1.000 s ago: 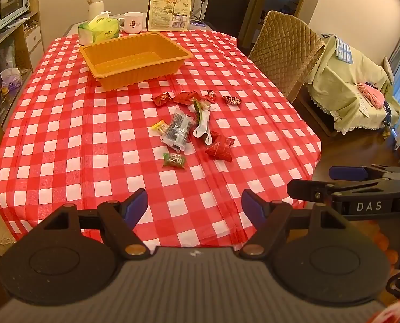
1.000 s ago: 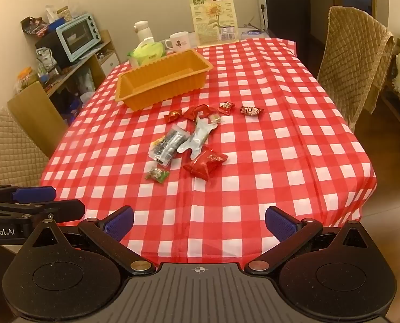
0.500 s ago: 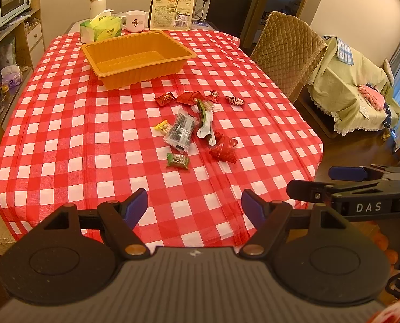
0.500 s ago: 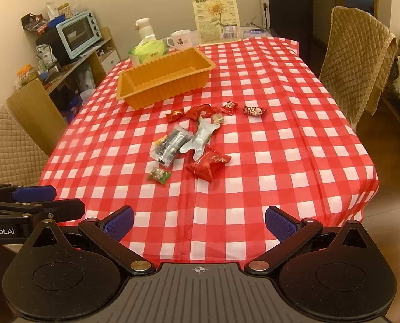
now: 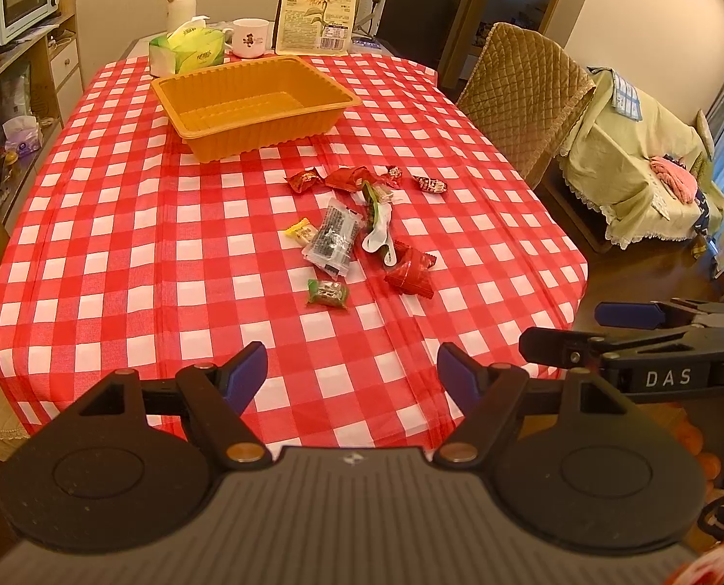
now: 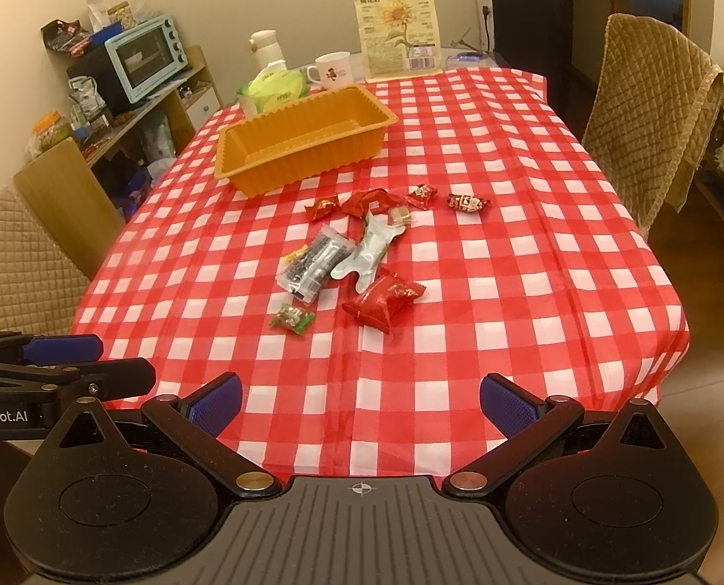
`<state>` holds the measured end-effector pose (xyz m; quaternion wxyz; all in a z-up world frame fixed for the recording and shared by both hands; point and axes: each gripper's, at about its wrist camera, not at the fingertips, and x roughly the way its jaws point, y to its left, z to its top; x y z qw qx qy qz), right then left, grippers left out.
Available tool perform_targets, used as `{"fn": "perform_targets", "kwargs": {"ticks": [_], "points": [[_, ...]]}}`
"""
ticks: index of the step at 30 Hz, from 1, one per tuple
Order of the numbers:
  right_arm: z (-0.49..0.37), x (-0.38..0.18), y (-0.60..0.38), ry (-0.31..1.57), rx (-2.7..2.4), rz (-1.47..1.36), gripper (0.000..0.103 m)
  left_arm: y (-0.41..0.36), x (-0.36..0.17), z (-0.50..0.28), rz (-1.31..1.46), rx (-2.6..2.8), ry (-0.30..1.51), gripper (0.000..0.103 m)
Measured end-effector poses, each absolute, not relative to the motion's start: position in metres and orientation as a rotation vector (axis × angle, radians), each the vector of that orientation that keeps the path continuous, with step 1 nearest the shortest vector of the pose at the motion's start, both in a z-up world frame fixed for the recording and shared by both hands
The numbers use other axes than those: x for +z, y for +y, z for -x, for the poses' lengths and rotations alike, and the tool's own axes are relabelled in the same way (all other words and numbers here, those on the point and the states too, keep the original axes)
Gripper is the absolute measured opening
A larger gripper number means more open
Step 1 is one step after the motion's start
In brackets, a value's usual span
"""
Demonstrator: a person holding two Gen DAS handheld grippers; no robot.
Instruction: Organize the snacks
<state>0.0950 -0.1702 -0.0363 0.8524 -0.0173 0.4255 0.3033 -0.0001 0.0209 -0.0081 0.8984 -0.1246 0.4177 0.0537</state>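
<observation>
Several snack packets (image 6: pixel 357 248) lie scattered mid-frame on the red checked tablecloth (image 6: pixel 508 292), well apart from both grippers. Silver-black packet (image 6: pixel 314 263) has its long axis running lower left to upper right; white pouch (image 6: pixel 369 251) lies about the same way. Orange tray (image 6: pixel 303 141), upper centre, empty, long axis left-right. Left gripper (image 5: pixel 352 375) and right gripper (image 6: pixel 359 404): jaws apart, nothing between.
</observation>
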Motion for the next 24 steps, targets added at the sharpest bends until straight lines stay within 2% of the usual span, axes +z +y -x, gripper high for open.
{"fn": "perform_targets", "kwargs": {"ticks": [24], "points": [[-0.095, -0.037, -0.164, 0.898, 0.649, 0.05, 0.103, 0.035, -0.01, -0.003, 0.265, 0.112, 0.866, 0.075]]}}
